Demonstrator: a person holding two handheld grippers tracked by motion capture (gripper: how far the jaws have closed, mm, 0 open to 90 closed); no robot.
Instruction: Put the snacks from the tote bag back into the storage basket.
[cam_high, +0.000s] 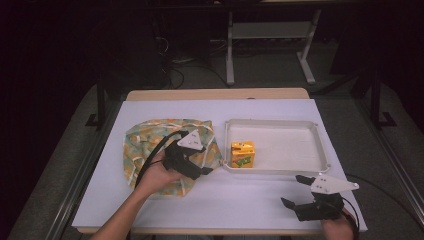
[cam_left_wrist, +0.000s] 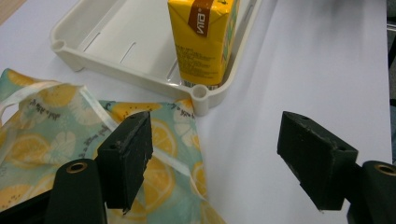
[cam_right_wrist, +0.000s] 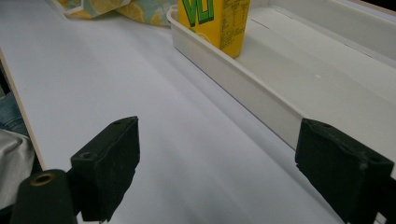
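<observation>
White table (cam_high: 250, 200) — left gripper (cam_high: 200, 167) over bag (cam_high: 145, 137)

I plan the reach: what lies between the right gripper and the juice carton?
In the high view, bare table and the tray's near wall separate the right gripper from the juice carton.

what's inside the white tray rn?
One yellow juice carton stands upright in the near-left corner of the white tray, beside the lemon-print cloth bag. The rest of the tray floor is bare. The floor patch under the carton is covered.
</observation>
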